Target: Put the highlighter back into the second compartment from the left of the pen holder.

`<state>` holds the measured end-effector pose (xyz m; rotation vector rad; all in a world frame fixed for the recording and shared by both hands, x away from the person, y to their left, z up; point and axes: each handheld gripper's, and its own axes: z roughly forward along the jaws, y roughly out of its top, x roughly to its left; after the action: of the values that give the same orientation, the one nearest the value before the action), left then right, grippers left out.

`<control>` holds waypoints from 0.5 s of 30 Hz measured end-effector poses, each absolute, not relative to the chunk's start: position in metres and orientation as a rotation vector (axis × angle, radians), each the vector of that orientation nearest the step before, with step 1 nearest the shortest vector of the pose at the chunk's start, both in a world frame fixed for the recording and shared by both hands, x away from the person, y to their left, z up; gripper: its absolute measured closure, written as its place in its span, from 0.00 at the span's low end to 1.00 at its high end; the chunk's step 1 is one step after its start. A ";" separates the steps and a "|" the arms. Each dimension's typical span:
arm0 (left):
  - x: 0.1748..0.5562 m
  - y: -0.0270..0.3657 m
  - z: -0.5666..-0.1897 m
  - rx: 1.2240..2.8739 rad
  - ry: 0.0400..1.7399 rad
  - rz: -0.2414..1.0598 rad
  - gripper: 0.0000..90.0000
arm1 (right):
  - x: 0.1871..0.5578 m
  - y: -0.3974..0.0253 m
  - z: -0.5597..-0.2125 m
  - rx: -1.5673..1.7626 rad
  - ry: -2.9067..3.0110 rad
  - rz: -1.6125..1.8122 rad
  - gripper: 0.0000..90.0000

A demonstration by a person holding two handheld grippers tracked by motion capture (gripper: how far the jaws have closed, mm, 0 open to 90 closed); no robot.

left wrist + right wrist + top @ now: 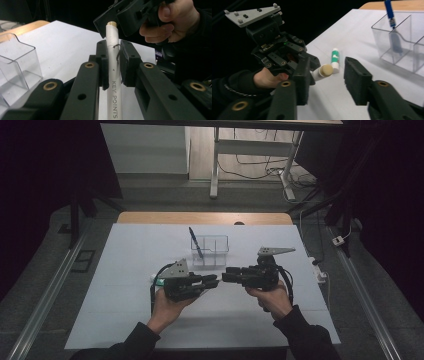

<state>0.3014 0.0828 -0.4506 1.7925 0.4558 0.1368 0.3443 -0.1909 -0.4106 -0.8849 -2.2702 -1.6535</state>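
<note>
Left gripper view, white pen (pixel 113 75) clamped between jaws, tip toward right gripper (pixel 130 17)

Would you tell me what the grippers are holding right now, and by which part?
The left gripper clamps a white pen around its barrel, below the tan tip. The right gripper is open around that tip, holding nothing.

the left tongs (pixel 112 60) and right tongs (pixel 325 80) meet tip to tip over the middle of the bench (pixel 125 270), leaving almost no gap between them. just behind stands a clear organiser (pixel 210 251) with a blue pen (pixel 195 242) sticking up. a green-labelled tube (pixel 335 59) lies near the left tongs. the bench's outer left and right parts are open.
</note>
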 end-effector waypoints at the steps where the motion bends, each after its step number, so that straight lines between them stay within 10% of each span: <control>1: 0.301 0.083 -0.451 1.793 0.451 0.142 0.86 | 0.345 -0.191 -0.411 -0.883 -2.253 -1.654 0.67; 15: 0.300 0.081 -0.453 1.791 0.402 0.188 0.86 | 0.349 -0.191 -0.415 -0.877 -2.150 -1.616 0.86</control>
<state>0.2996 0.0808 -0.4531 1.7907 0.4018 0.1878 0.3492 -0.1913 -0.4151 -0.8767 -2.1500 -1.6157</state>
